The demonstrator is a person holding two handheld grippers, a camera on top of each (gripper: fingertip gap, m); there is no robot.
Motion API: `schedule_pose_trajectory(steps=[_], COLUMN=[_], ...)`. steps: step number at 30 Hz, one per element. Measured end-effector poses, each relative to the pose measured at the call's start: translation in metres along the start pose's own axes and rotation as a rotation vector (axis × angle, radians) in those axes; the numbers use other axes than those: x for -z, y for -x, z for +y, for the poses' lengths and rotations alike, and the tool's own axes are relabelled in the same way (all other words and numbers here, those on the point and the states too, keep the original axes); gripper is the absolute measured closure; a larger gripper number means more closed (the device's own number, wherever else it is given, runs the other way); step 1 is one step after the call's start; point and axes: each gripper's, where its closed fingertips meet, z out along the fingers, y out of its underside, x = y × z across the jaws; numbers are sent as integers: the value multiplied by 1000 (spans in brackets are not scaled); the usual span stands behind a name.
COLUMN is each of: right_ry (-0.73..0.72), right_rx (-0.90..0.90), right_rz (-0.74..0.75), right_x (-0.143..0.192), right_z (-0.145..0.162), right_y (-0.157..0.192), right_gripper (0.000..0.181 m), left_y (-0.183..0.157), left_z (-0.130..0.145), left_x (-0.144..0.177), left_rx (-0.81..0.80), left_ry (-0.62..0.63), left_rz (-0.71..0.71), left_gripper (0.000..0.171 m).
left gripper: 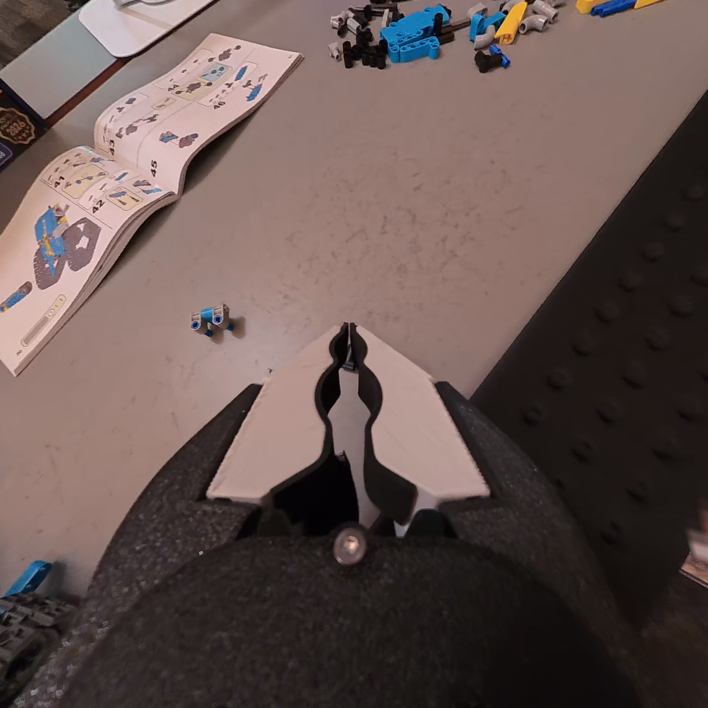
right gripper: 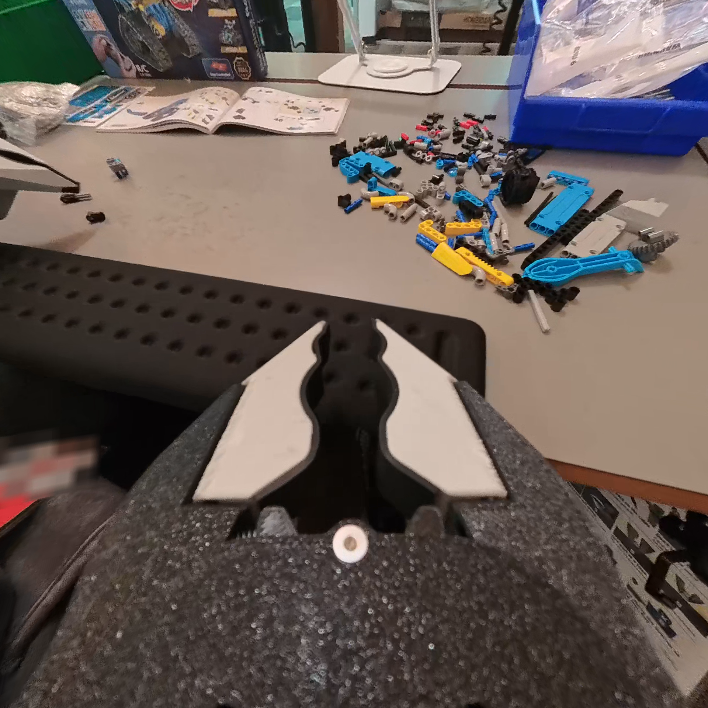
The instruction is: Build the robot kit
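Observation:
My left gripper (left gripper: 349,325) is shut just above the grey table (left gripper: 383,191). A small dark pin (left gripper: 349,362) shows pinched in the gap behind its tips. The left gripper also shows at the far left of the right wrist view (right gripper: 71,189), with the black pin (right gripper: 75,197) under its tip. A small blue and grey assembly (left gripper: 212,320) stands on the table to its left and also shows in the right wrist view (right gripper: 117,167). My right gripper (right gripper: 350,323) is open and empty, over a black perforated mat (right gripper: 230,325).
An open instruction booklet (left gripper: 115,184) lies at the left. A pile of loose blue, yellow, black and grey parts (right gripper: 479,207) lies at the right, by a blue bin (right gripper: 613,115). Another black pin (right gripper: 95,217) lies loose. A box (right gripper: 172,38) and a white stand base (right gripper: 390,72) are at the back. The left gripper's tips are roughly 35 cm from the right gripper's.

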Motion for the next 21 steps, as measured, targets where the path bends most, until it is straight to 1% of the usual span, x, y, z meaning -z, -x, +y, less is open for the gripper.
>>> schedule_pose_trajectory(steps=[2,3,7,9,12,13,18,21], right_ry=[1,4,20,14,3,-9,-28,-31], right_rx=[-6,-14,-74,-76,-34,-30,9,17], right_rz=[15,18,-24,-51,-55,-66,-102,-136], right_x=[-4,-7,-20,-28,-45,-51,-100,-134], right_z=[0,0,-1,-9,-27,-36,-70,-88], right_y=[-7,-10,-10,-7,-9,-10,-21,-25], right_gripper=[155,148,131,131,134,136,146,146], left_y=[0,0,2,4,8,9,14,18], left_z=[1,2,0,-1,-2,-1,-4,-6], left_x=[-1,-2,0,1,2,2,4,7], left_rx=[-1,0,22,49,105,124,169,163], left_ry=[8,15,-4,-15,-26,-27,-51,-74], left_rz=[-2,-2,3,13,33,42,50,15], left_gripper=[171,170,169,164,148,146,143,143])
